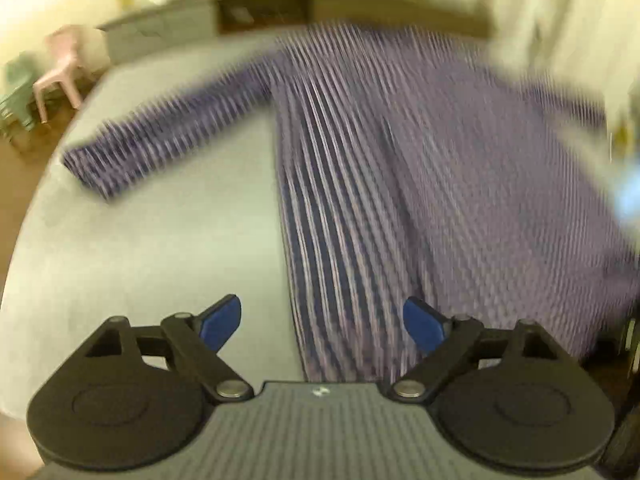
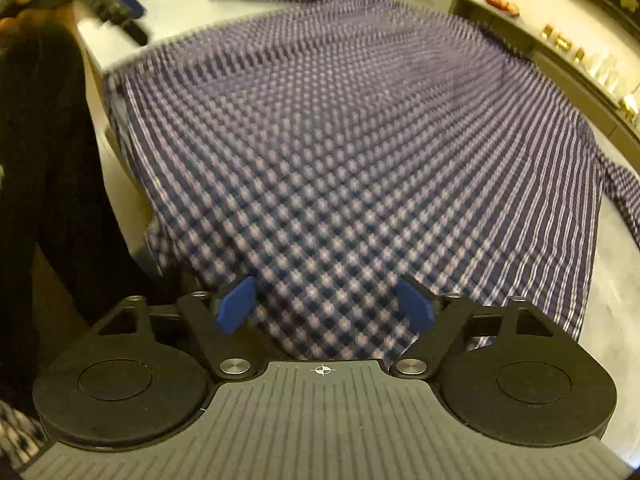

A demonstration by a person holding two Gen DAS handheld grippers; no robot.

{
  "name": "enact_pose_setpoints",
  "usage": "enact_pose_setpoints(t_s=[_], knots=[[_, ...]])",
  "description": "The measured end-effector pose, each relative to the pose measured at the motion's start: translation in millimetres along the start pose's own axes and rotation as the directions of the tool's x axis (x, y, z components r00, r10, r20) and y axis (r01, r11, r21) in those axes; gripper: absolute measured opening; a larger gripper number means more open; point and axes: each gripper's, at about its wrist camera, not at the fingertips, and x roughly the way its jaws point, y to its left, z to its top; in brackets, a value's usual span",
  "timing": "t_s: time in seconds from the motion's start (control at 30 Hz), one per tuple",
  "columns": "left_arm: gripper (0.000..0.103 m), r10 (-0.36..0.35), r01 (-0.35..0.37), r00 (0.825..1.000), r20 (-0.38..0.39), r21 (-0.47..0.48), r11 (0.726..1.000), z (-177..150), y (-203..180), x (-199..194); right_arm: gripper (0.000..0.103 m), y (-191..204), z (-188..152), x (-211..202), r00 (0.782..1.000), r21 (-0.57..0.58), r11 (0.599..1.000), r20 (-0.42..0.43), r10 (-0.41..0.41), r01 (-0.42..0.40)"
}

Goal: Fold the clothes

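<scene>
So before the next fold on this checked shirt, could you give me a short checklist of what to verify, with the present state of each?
1. Checked shirt spread out on the grey table: ok.
2. Left sleeve lying straight out to the side: ok.
3. Left hand-held gripper open, nothing between its fingers: ok.
4. Right hand-held gripper open above the cloth, gripping nothing: ok.
5. Shirt flat without wrinkles: cannot tell, both views are blurred.
6. Near hem fully on the table: cannot tell, it is hidden behind the grippers.

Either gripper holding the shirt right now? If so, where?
Nothing held. Left gripper and right gripper both stand open above the checked shirt, pads clear of the cloth.
</scene>
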Motion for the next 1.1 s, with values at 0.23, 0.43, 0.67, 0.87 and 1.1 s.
enact_pose_setpoints(t_s=[0.23, 0.43, 0.67, 0.87, 1.1], knots=[[0.098, 0.183, -0.118, 0.978, 0.103, -0.452, 0.884, 50.9, 127.9, 36.6, 0.078, -14.4, 83.9, -28.6, 0.982, 0.020, 0.994, 0.162, 0.100, -0.105], [0.094, 0.372, -0.041, 0.914, 0.165, -0.872, 0.487, 1.7, 212.9, 35.4, 0.082, 1.1, 222.3, 35.8, 0.949, -0.067, 0.987, 0.270, 0.161, -0.148], [0.095, 0.419, 0.008, 0.897, 0.138, -0.954, 0.299, -52.7, 246.5, 25.2, 0.084, 88.0, 381.7, 205.6, 0.949, -0.218, 0.954, 0.193, 0.247, -0.204], [0.095, 0.418, 0.013, 0.895, 0.156, -0.946, 0.324, -54.1, 264.5, 41.2, 0.075, 114.9, 460.7, 341.0, 0.960, -0.127, 0.959, 0.086, 0.265, -0.253], [0.095, 0.256, 0.100, 0.923, 0.288, -0.821, 0.562, -17.3, 241.6, 67.1, 0.000, 63.9, 494.0, 323.0, 0.952, -0.042, 0.967, 0.170, 0.255, -0.251]])
